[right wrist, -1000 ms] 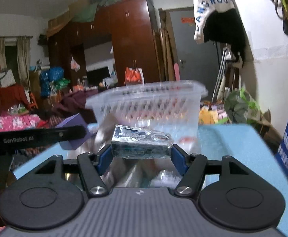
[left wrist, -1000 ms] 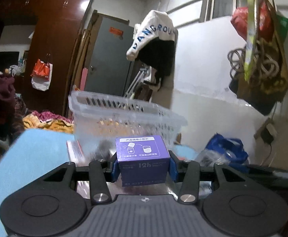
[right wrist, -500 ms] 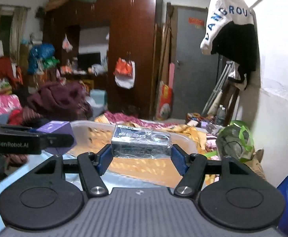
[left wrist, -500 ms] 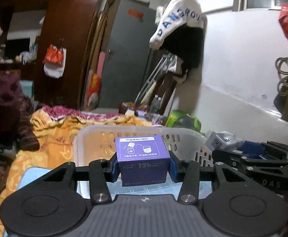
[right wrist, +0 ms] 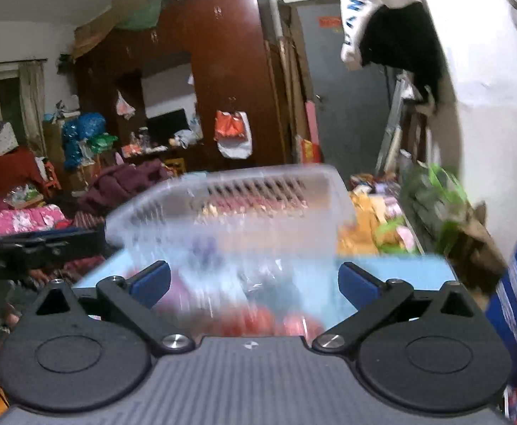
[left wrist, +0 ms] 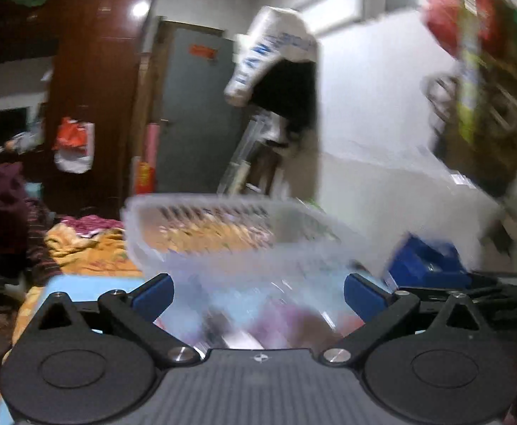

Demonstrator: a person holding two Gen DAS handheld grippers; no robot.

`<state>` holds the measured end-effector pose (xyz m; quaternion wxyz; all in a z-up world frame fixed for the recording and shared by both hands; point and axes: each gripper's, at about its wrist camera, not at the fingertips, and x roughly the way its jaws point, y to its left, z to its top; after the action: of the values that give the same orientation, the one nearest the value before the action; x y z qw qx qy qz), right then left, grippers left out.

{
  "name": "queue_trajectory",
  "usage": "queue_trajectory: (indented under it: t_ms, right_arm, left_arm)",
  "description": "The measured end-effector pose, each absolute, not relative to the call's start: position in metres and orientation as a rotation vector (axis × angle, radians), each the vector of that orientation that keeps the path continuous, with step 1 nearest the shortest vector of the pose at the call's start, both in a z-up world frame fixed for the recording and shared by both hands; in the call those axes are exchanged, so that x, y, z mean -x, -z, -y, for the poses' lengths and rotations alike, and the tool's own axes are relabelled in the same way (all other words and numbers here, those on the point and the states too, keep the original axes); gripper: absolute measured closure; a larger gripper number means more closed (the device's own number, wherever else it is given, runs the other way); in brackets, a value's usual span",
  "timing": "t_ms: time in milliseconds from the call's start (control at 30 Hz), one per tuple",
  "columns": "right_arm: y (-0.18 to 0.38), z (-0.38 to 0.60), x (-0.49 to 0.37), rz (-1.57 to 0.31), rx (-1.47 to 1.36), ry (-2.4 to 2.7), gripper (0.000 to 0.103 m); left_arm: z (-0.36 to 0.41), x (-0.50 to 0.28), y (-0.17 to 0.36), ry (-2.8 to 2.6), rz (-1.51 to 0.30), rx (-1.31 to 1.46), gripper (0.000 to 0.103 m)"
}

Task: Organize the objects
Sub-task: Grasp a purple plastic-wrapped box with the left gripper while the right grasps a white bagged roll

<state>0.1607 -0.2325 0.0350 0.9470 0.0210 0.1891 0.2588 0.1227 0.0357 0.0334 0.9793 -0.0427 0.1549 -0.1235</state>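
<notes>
Both grippers stand spread wide with nothing between their blue pads, the jaws of each having just been opening: the left gripper (left wrist: 258, 292) and the right gripper (right wrist: 254, 285) each face the clear plastic basket (left wrist: 223, 226) from its near side. The basket, with slotted walls, sits on a light blue table (right wrist: 400, 271) directly ahead of both tools, its near wall smeared by motion blur. Purple, red and dark shapes show through that wall in both views, but blur keeps them from being told apart. In the right wrist view the left tool's black body (right wrist: 38, 244) reaches in from the left edge, beside the basket; in the left wrist view the right tool's black frame (left wrist: 488, 283) comes in from the right. A blue bag (left wrist: 425, 258) lies just right of the basket. Beyond the table, crumpled orange and pink bedding (left wrist: 88, 248) spreads out below a dark wooden wardrobe (right wrist: 223, 81) and a grey door (left wrist: 194, 113). A white and black garment (right wrist: 393, 10) hangs against the white wall, with bags and coiled cord (left wrist: 478, 81) hanging further right.
</notes>
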Motion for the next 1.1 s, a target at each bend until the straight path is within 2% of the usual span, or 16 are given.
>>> queue_trajectory:
  t_ms: [67,233,300,367,567,600,633,667,733,800,1000,1067,1100]
  right_arm:
    - [-0.013,0.239,-0.145,-0.388,-0.033,-0.499,0.000]
    - [0.008,0.230,-0.155,-0.430,0.040,-0.482,0.000]
    - [0.007,0.224,-0.162,-0.437,0.061,-0.488,0.004]
    - [0.007,0.221,-0.168,-0.450,0.073,-0.498,0.013]
    - [0.018,0.228,-0.182,-0.503,0.013,-0.544,0.030]
    - [0.019,0.230,-0.181,-0.500,0.003,-0.548,0.030]
    - [0.020,0.232,-0.179,-0.495,-0.008,-0.557,0.032]
    - [0.020,0.234,-0.176,-0.487,-0.014,-0.560,0.035]
    - [0.020,0.238,-0.170,-0.469,-0.025,-0.565,0.037]
    - [0.019,0.240,-0.166,-0.454,-0.034,-0.572,0.038]
    - [0.019,0.241,-0.164,-0.436,-0.044,-0.575,0.039]
    - [0.019,0.242,-0.164,-0.434,-0.052,-0.578,0.039]
    - [0.019,0.242,-0.164,-0.435,-0.054,-0.579,0.040]
  left_arm:
    - [-0.020,-0.120,-0.024,0.255,-0.326,0.032,0.001]
    - [0.007,-0.136,-0.011,0.227,-0.365,-0.070,0.014]
    - [0.007,-0.142,-0.008,0.224,-0.378,-0.056,0.015]
    - [0.002,-0.147,-0.004,0.225,-0.395,-0.028,0.017]
    - [-0.003,-0.145,-0.003,0.237,-0.380,-0.019,0.018]
    - [-0.002,-0.144,-0.002,0.238,-0.381,-0.019,0.022]
    - [-0.003,-0.143,-0.002,0.238,-0.379,-0.020,0.033]
    - [-0.002,-0.142,-0.001,0.234,-0.377,-0.029,0.039]
    - [0.000,-0.139,-0.001,0.218,-0.367,-0.053,0.060]
    - [0.002,-0.139,-0.002,0.231,-0.369,-0.055,0.065]
    - [0.013,-0.141,0.000,0.203,-0.365,-0.122,0.062]
    - [0.016,-0.141,0.001,0.198,-0.364,-0.144,0.054]
    - [0.019,-0.142,0.002,0.193,-0.363,-0.163,0.043]
